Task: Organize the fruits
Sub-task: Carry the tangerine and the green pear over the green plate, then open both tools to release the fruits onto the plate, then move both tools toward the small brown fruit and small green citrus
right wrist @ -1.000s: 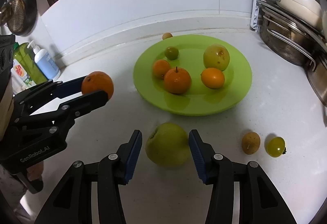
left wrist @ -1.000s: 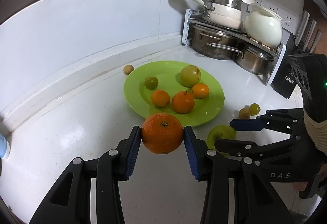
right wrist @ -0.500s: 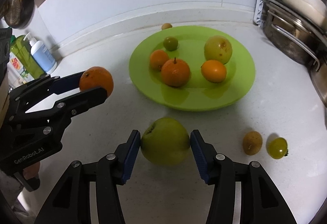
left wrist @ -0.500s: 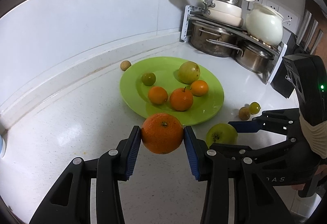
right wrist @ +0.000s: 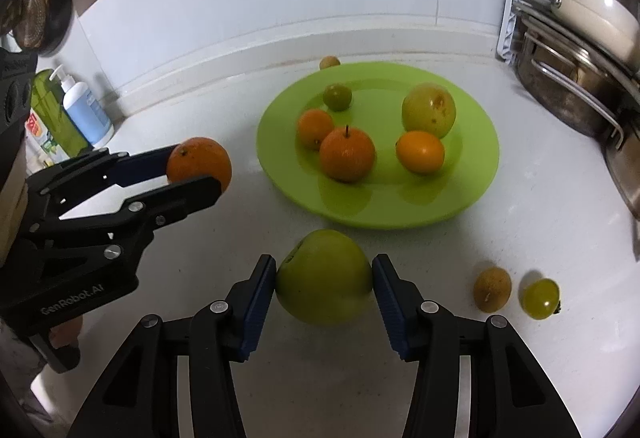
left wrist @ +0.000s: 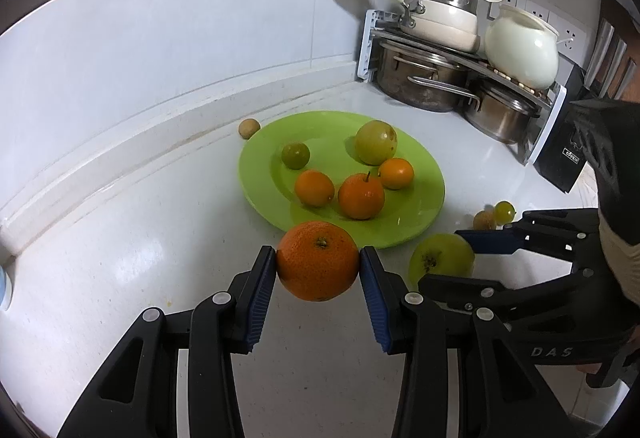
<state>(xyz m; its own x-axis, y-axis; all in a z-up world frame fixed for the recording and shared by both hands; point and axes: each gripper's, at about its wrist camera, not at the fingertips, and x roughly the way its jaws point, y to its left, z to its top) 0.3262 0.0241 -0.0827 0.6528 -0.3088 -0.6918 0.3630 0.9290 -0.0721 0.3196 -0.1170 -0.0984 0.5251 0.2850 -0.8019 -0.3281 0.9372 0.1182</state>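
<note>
My left gripper is shut on a large orange and holds it above the counter, just short of the green plate. It also shows in the right wrist view. My right gripper is shut on a green apple, at the plate's near rim. The plate holds several fruits: oranges, a small green one and a yellow-green one. A brown fruit and a green grape-like fruit lie on the counter to the right.
A small brown fruit lies behind the plate by the wall. A rack with steel pots and a white pot stands at the back right. Soap bottles stand at the back left.
My right gripper has shut on the green apple. Both grippers have moved closer to the plate. The orange stays in my left gripper.
</note>
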